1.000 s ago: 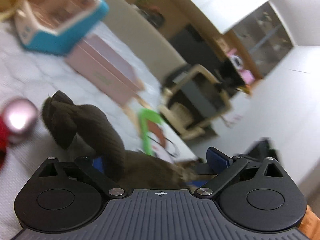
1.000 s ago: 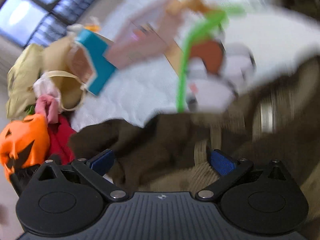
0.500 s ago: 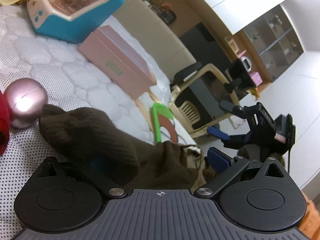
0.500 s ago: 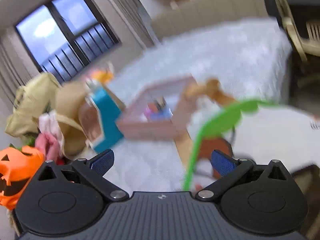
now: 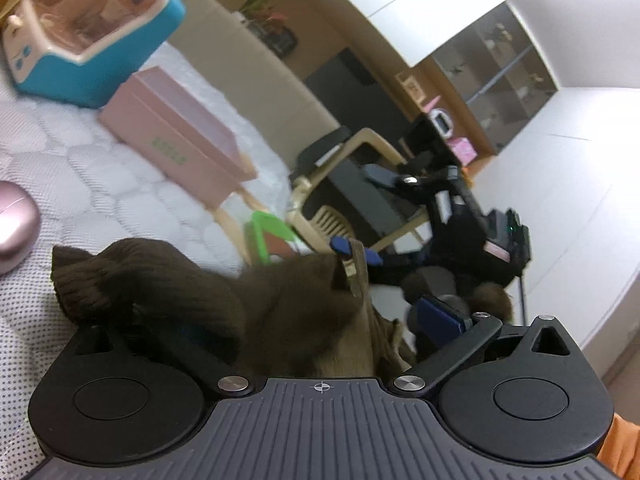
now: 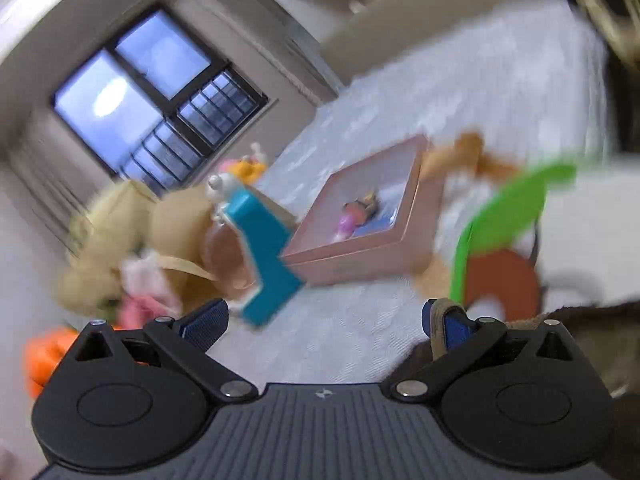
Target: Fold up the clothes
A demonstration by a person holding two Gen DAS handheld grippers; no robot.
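Garment [image 5: 288,304] on the bed [image 5: 80,168], between the left tool [image 5: 312,320] and the right tool [image 5: 360,216]; box [image 5: 176,148] behind it.

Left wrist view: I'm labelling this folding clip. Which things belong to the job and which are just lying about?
Job:
brown garment
left gripper
right gripper

Lying about:
pink box
blue toy case
pink ball
green ring
chair
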